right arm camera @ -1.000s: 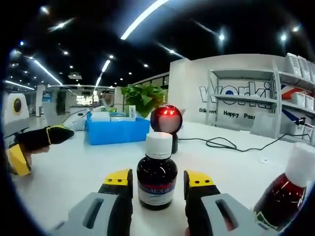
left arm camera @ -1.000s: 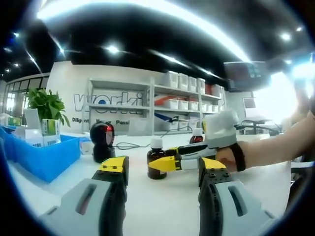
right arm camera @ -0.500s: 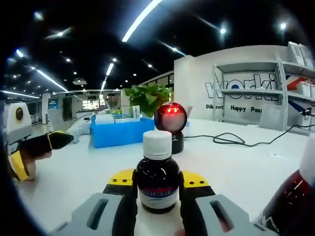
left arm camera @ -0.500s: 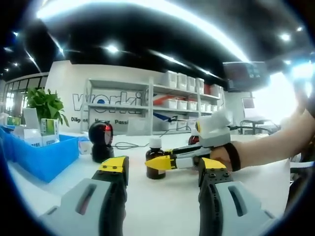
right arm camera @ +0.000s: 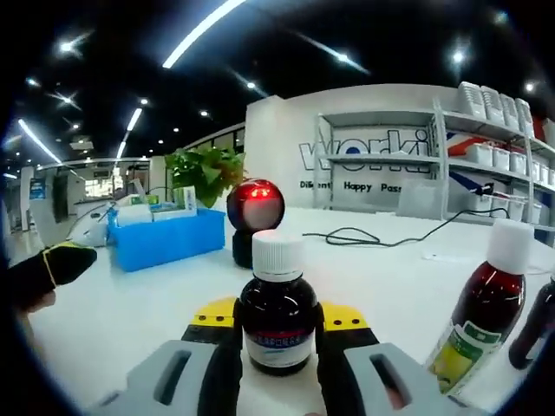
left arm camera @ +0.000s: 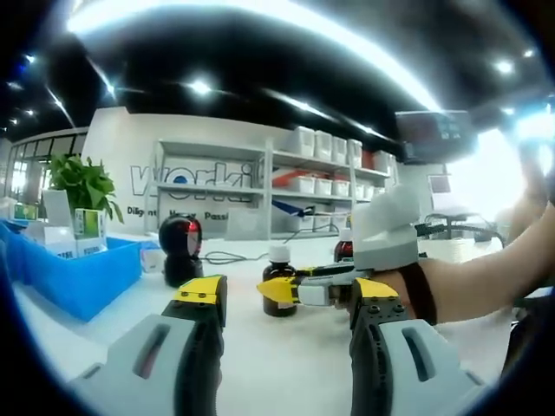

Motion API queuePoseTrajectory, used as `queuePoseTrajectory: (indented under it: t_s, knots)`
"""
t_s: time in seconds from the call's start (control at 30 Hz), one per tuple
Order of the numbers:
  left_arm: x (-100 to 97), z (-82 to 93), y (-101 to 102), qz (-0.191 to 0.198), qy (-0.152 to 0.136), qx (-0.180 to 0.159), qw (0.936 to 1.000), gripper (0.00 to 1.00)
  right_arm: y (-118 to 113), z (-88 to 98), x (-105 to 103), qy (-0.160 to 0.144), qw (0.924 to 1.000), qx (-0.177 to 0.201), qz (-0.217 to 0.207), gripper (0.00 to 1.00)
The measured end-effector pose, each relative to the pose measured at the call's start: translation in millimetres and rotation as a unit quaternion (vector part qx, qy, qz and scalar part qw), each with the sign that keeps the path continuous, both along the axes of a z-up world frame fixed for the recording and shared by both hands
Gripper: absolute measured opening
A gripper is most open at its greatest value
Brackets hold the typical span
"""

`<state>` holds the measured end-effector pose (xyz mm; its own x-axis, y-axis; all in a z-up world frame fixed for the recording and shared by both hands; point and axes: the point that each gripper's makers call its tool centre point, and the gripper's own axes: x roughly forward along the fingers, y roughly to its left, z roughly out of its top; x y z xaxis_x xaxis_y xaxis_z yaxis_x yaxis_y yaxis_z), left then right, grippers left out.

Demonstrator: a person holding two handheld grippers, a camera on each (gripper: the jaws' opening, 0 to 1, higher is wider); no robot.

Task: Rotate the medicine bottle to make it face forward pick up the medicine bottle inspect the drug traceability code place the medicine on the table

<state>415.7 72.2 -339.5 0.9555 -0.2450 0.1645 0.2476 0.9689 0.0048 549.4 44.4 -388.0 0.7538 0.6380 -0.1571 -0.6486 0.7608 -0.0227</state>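
Observation:
A dark brown medicine bottle [right arm camera: 277, 316] with a white cap and a white and blue label stands between my right gripper's [right arm camera: 277, 319] yellow-tipped fingers, which are shut on its sides. In the left gripper view the same bottle [left arm camera: 279, 290] stands on the white table [left arm camera: 286, 364] with the right gripper [left arm camera: 282, 290] reaching in from the right and clamped on it, a person's forearm behind it. My left gripper [left arm camera: 286, 299] is open low over the table, nothing between its fingers, a short way in front of the bottle.
A black scanner with a red light [right arm camera: 256, 217] stands behind the bottle, a black cable [right arm camera: 364, 238] trailing off to one side. A blue bin [right arm camera: 160, 238] with boxes and a plant lies on the other side. A red-brown bottle [right arm camera: 481, 316] and another dark bottle [right arm camera: 538, 321] stand close by.
My right gripper closed on the medicine bottle about half a second ago and has since swung with it, bringing the neighbouring red-brown bottle more into view. The left gripper has stayed still.

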Motion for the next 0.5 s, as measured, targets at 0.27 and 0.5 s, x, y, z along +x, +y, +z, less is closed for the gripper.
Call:
queuePoseTrajectory:
  t_s: [0.27, 0.5]
  knots:
    - [0.2, 0.3, 0.4, 0.0, -0.001, 0.0, 1.0, 0.48, -2.7, 0.3, 1.0, -0.003, 0.999, 0.005, -0.045, 0.28]
    - [-0.1, 0.2, -1.3, -0.002, 0.0, 0.002, 1.0, 0.48, -3.3, 0.4, -0.2, -0.001, 0.9986, 0.01, -0.052, 0.29]
